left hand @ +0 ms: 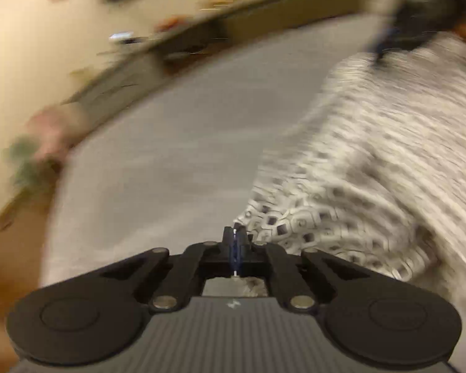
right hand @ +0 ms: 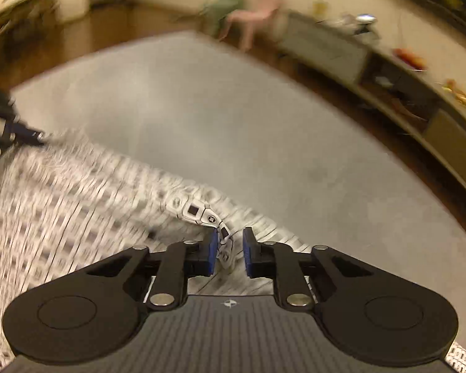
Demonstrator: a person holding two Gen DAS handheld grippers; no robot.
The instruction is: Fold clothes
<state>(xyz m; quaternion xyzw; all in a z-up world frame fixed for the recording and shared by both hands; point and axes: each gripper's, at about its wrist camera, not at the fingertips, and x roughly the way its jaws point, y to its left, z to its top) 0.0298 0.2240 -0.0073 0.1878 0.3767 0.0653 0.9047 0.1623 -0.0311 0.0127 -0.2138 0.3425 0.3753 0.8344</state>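
A white garment printed with small dark squares lies spread on a grey rug. In the left wrist view, the left gripper has its jaws pressed together at the cloth's edge, whether pinching it cannot be told. Only the right wrist view shows the right gripper, jaws slightly apart around a cloth fold touching the left pad, and a pink chair near a low cabinet.

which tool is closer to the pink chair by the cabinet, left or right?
Can't tell. The pink chair sits past the grey rug's far edge from both. The left tool and right tool are both at the patterned garment.
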